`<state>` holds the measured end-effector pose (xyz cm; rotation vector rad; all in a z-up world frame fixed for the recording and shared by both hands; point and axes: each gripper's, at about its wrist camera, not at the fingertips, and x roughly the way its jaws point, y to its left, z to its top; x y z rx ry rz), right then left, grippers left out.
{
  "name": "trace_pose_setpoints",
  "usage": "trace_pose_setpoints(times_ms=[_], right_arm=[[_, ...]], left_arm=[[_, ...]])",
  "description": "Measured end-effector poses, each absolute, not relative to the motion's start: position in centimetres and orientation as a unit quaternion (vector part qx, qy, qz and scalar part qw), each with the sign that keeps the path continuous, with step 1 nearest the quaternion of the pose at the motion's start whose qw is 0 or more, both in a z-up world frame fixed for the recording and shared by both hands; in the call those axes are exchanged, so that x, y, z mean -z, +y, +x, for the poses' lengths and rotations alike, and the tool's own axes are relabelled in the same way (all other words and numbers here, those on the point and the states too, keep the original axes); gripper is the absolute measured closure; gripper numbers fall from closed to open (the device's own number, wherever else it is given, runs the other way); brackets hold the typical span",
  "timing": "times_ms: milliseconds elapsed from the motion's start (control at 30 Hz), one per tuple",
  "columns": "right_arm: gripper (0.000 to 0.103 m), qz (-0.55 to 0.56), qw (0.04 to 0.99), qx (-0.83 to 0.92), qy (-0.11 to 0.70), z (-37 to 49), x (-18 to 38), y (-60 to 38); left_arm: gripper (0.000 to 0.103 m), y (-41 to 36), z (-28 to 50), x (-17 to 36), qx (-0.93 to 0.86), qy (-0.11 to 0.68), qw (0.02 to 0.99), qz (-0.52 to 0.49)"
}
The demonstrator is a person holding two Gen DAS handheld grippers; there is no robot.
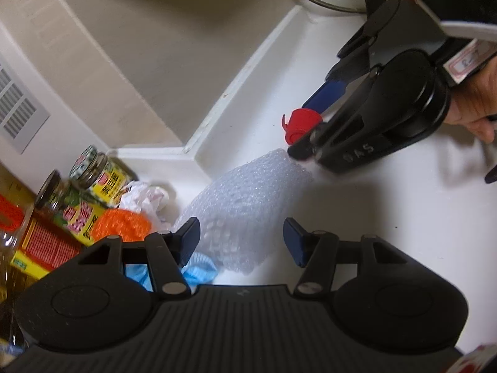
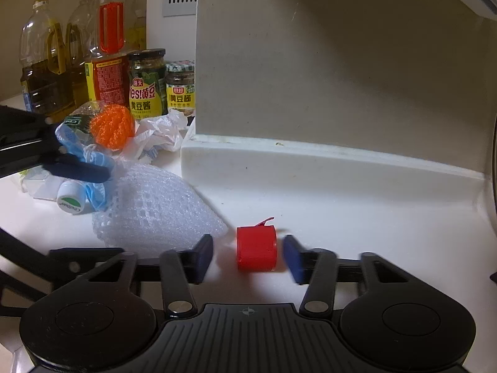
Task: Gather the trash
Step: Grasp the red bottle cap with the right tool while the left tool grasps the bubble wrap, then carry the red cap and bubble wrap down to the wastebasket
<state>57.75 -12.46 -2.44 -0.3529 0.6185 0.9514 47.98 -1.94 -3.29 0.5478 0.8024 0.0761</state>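
A red bottle cap [image 2: 256, 248] lies on its side on the white counter [image 2: 372, 217], between the fingers of my right gripper [image 2: 248, 255]. A gap shows on each side of it, so the jaws are open. The left wrist view shows the same cap [image 1: 303, 122] inside the right gripper [image 1: 299, 127]. My left gripper [image 1: 242, 242] is open over a sheet of bubble wrap [image 1: 245, 192], with a crumpled blue item [image 1: 198, 267] under its left finger. Seen from the right wrist, one of the left gripper's fingers [image 2: 80, 171] rests against that blue item [image 2: 96, 192].
More litter lies at the back left: an orange mesh ball [image 2: 111, 126], crumpled white plastic [image 2: 161, 133] and a white-capped bottle [image 2: 70, 197]. Behind stand two sauce jars [image 2: 147, 84] and several oil bottles [image 2: 108, 46]. A raised ledge [image 2: 310, 158] and wall bound the counter.
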Motion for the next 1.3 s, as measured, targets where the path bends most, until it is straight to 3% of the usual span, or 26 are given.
trace_pose_setpoints(times_ms=[233,400,500,800,1300], right_arm=[[0.077,-0.145,0.839,-0.434,0.295,58.4,2.0,-13.6],[0.077,-0.131,0.848,-0.422,0.294,58.5,1.4,-14.6],[0.077,-0.123,0.852,-0.412,0.298,58.4,1.0,-15.2],[0.077,-0.095,0.859,-0.392,0.316,56.6,-0.2,-17.9],[0.076,-0.066,0.862,-0.384,0.324,48.1,-3.0,-22.0]], left_arm=[[0.050,-1.9,48.7,3.8,-0.017,0.394,0.876,0.279],[0.084,-1.8,49.4,3.9,-0.018,0.405,0.875,0.265],[0.094,-1.9,49.2,3.4,-0.025,0.399,0.884,0.242],[0.097,-1.4,46.3,-0.6,-0.012,0.365,0.929,0.063],[0.097,-3.2,37.8,-3.8,0.015,0.327,0.943,-0.056]])
